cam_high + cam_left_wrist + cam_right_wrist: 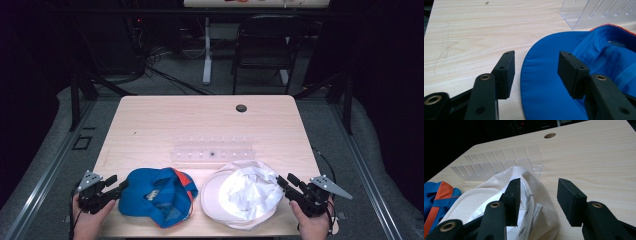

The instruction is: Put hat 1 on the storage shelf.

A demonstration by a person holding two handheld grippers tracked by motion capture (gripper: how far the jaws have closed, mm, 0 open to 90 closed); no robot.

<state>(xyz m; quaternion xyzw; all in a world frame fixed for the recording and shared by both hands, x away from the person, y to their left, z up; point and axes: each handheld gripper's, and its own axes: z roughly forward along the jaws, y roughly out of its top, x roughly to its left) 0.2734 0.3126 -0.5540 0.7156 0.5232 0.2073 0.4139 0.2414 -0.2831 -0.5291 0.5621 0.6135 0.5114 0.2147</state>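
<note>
A blue cap (157,196) with orange trim lies upside down at the table's front left. Beside it on the right, a white cap (245,192) also lies inside up. My left gripper (118,182) is at the blue cap's left edge and stands open. In the left gripper view, the blue brim (541,82) reaches in between the jaws of the left gripper (536,56), and the pads are clear of it. My right gripper (285,178) is open at the white cap's right edge. In the right gripper view, the white cap's crown (534,185) sits between the spread jaws of the right gripper (539,182).
A clear acrylic rack (212,150) with several slots stands just behind the two caps at mid-table. A round cable hole (241,108) is near the table's far edge (205,97). A black chair (265,40) stands on the floor beyond.
</note>
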